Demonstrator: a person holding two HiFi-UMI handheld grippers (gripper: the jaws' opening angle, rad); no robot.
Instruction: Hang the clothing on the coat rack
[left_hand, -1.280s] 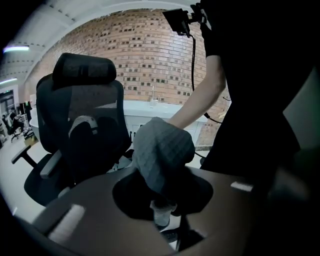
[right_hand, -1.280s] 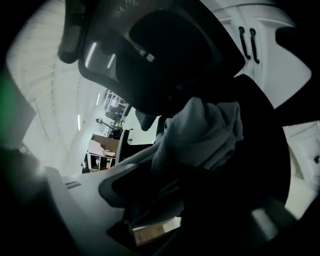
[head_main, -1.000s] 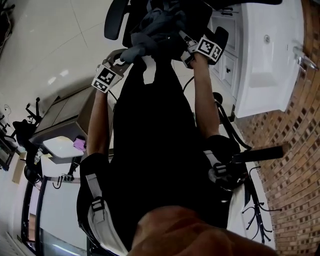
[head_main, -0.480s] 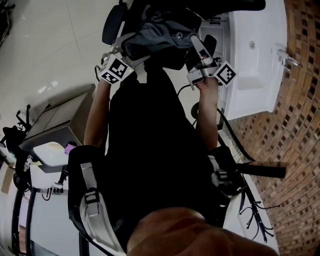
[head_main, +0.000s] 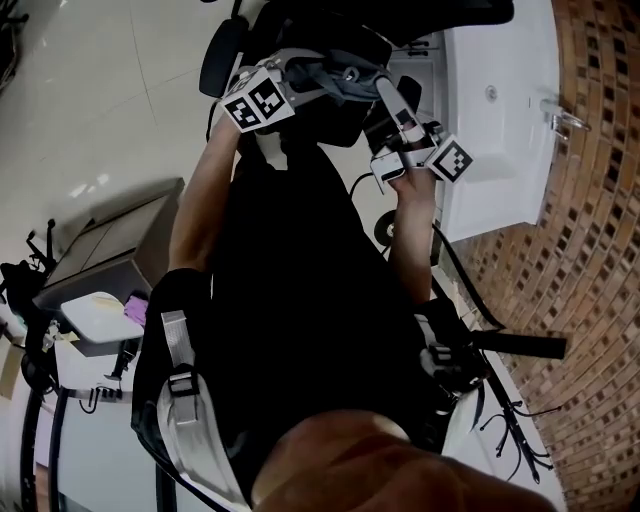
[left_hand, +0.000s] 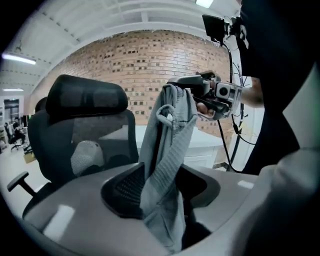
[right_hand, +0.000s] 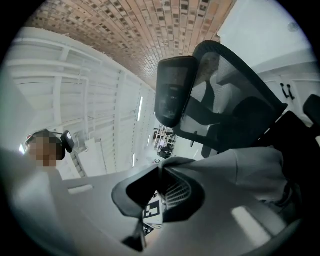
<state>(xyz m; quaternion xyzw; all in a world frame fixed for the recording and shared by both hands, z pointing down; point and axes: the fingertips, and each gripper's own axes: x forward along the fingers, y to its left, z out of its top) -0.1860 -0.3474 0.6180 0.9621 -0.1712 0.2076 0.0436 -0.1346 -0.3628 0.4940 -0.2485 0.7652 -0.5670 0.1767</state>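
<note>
a pale, glossy tiled floor (head_main: 100, 90) carries everything here. at the far end a black office chair (left_hand: 85, 130) stands on it. to the right a white desk (head_main: 500, 130) stands against the brick wall. on the left sits a grey boxy cabinet (head_main: 110, 250), and just beside its near edge are a white object (head_main: 95, 312) and a small purple thing (head_main: 133, 307). near right, by the wall, stands a black rack (head_main: 515, 430) with thin branching arms.

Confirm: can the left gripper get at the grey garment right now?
Likely yes: the grey garment already hangs between the closing jaws of the left gripper, held up by the right gripper; nothing blocks it.
</note>
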